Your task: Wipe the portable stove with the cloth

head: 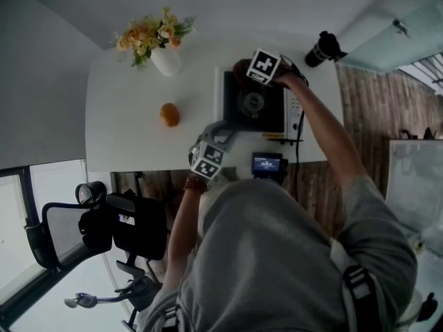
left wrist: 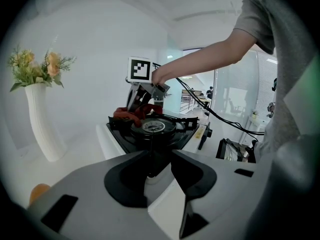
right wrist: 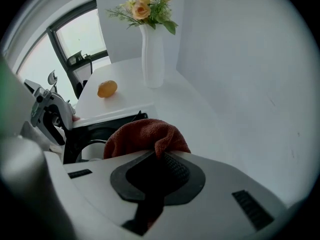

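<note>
The portable stove [head: 271,119], black on top with a white body, lies on the white table [head: 124,126]. My right gripper [head: 253,75] is shut on a rust-red cloth [right wrist: 145,136] and presses it on the stove's far left corner, beside the round burner [left wrist: 152,126]. From the left gripper view that cloth [left wrist: 126,115] is bunched under the right gripper [left wrist: 141,100]. My left gripper [left wrist: 150,168] is at the stove's near left corner, its jaws closed round the white rim [left wrist: 116,146]. In the right gripper view the left gripper [right wrist: 50,115] shows past the stove [right wrist: 112,115].
An orange fruit [head: 169,114] lies left of the stove, and a white vase of flowers [head: 165,57] stands at the table's far edge. A small device with a lit screen [head: 268,163] sits at the near edge, a black cylinder [head: 322,48] at the far right. An office chair [head: 104,227] stands below.
</note>
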